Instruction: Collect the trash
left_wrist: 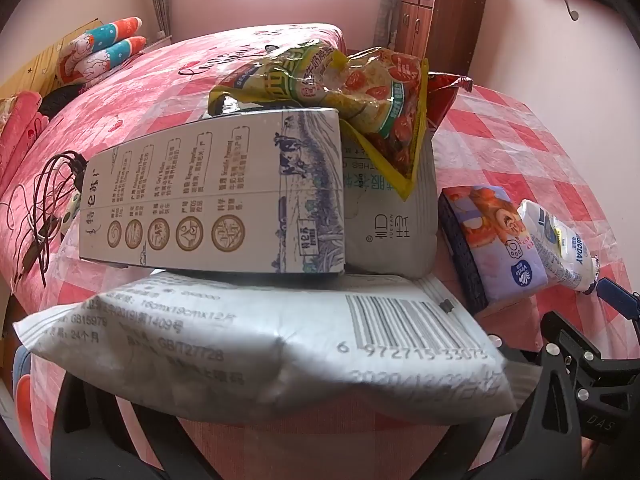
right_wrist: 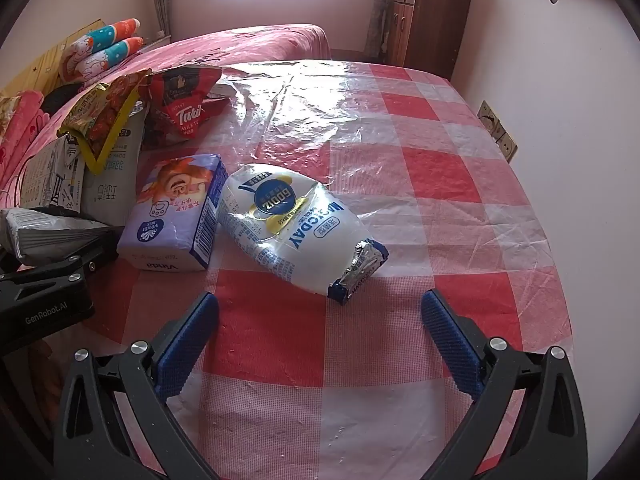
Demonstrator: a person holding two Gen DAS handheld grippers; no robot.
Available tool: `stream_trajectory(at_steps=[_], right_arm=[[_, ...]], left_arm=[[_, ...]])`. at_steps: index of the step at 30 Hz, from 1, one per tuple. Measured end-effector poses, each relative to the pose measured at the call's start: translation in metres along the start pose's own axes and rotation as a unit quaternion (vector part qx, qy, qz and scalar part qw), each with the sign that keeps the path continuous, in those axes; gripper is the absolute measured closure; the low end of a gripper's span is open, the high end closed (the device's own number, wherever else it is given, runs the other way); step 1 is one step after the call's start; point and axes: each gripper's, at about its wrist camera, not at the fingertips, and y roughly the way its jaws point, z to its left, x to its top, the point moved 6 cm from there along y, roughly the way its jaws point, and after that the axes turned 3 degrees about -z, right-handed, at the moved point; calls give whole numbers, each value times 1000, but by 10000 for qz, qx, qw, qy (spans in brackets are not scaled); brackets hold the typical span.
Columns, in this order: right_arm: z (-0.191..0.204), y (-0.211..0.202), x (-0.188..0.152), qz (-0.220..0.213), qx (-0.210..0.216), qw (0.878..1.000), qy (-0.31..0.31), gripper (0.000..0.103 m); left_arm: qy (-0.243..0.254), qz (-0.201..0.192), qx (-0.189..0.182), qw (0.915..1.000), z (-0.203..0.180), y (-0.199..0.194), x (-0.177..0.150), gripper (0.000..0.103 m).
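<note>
My left gripper is shut on a grey-white foil packet (left_wrist: 264, 348) with a barcode; the packet hides the fingertips. The packet also shows at the left edge of the right wrist view (right_wrist: 48, 236). My right gripper (right_wrist: 320, 320) is open and empty, just short of a white MAGICDAY pouch (right_wrist: 296, 224) lying on the checked tablecloth (right_wrist: 440, 168). The pouch also shows in the left wrist view (left_wrist: 560, 248). A purple Vinda tissue pack (right_wrist: 176, 216) lies touching the pouch's left side.
A milk carton box (left_wrist: 216, 196), a grey bag (left_wrist: 392, 224), a yellow snack bag (left_wrist: 352, 100) and a red Tarik milk tea bag (right_wrist: 184, 104) crowd the table's left. A bed (left_wrist: 160, 80) lies beyond, cables (left_wrist: 44, 208) at left. A cabinet (right_wrist: 424, 16) stands far right.
</note>
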Motion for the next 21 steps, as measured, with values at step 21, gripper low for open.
stream_trajectory(at_steps=[21], right_arm=[[5,-19,-24,-15,34,10000,11,4]], left_arm=[[-27,-16,-49,10000,-8,-14,-13,4]])
